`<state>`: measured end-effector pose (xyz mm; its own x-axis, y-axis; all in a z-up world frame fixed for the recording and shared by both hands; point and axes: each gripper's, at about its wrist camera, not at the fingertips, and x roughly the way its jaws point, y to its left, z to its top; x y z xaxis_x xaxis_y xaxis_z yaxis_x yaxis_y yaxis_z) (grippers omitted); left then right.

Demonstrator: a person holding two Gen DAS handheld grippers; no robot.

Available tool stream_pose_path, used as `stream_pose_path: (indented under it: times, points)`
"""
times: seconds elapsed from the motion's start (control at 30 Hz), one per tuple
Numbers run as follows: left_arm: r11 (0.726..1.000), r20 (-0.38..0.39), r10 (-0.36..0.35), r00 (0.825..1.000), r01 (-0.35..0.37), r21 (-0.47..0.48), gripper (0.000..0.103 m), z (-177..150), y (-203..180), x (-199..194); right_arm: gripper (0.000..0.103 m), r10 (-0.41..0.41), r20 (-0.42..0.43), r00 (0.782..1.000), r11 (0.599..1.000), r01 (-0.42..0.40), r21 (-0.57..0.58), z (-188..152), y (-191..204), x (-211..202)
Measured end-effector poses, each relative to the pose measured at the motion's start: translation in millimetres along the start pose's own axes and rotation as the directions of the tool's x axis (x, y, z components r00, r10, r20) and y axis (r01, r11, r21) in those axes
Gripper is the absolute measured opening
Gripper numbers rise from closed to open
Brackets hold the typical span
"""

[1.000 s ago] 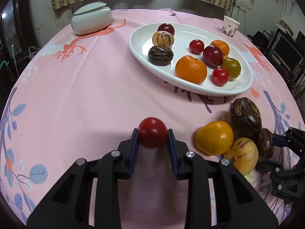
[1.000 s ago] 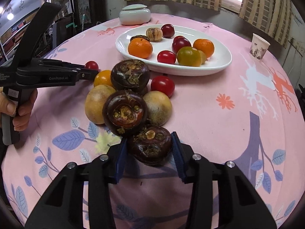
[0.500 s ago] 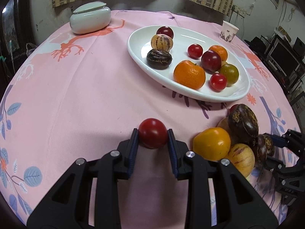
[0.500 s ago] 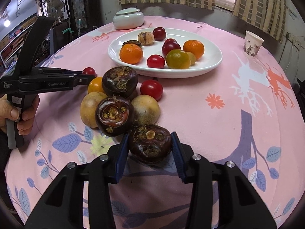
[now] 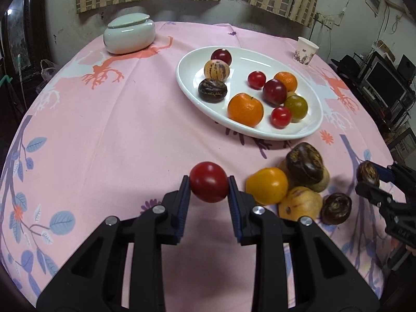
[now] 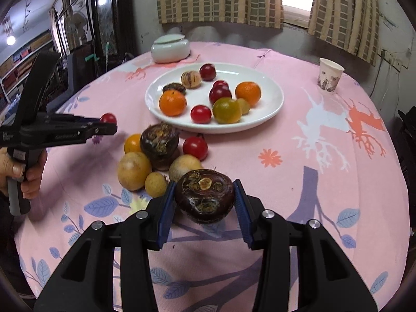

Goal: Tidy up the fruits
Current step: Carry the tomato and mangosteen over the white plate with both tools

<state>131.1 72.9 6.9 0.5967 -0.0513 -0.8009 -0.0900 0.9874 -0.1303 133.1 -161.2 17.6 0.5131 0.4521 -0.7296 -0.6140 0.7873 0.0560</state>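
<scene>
My left gripper (image 5: 209, 182) is shut on a red tomato (image 5: 209, 181), held above the pink tablecloth; from the right wrist view the same tomato (image 6: 108, 118) shows at that gripper's tip. My right gripper (image 6: 204, 199) is shut on a dark brown round fruit (image 6: 204, 199), lifted off the cloth. That fruit (image 5: 368, 174) appears at the right edge of the left wrist view. A white oval plate (image 5: 260, 59) (image 6: 270, 88) holds several fruits. A loose pile lies in front of it: an orange tomato (image 5: 266, 186), a dark fruit (image 6: 159, 140), yellow fruits (image 6: 134, 170) and a red tomato (image 6: 195, 147).
A lidded white ceramic jar (image 5: 129, 36) stands at the far left of the round table. A paper cup (image 6: 329, 76) stands at the far right. A person's hand (image 6: 24, 171) grips the left gripper's handle. Furniture and shelves ring the table.
Both grippers have risen with their fruits. The dark fruit has come up off the cloth and away from the pile; a small dark fruit and a small yellow one now lie uncovered.
</scene>
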Motion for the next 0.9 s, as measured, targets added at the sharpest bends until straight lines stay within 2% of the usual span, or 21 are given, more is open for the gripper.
stream_pose_path:
  times: [0.27,0.5,0.73,0.9]
  points:
    - [0.999,0.044,-0.032,0.999,0.031,0.034,0.029,7,-7,-33,0.044,0.004,0.061,0.998,0.999,-0.006,0.048,12,-6,-24]
    - [0.993,0.085,-0.057,0.995,0.047,0.111,0.029,41,-28,-52,0.044,-0.038,0.088,0.995,0.999,0.04,-0.025,51,-3,-38]
    - [0.992,0.086,-0.071,0.994,0.061,0.112,0.029,88,-40,-28,0.044,-0.039,0.138,0.99,0.999,0.04,-0.007,95,-12,-8]
    - [0.996,0.058,-0.051,0.997,0.046,0.078,0.029,113,-39,13,0.044,-0.033,0.089,0.996,0.999,0.033,-0.003,120,-14,39]
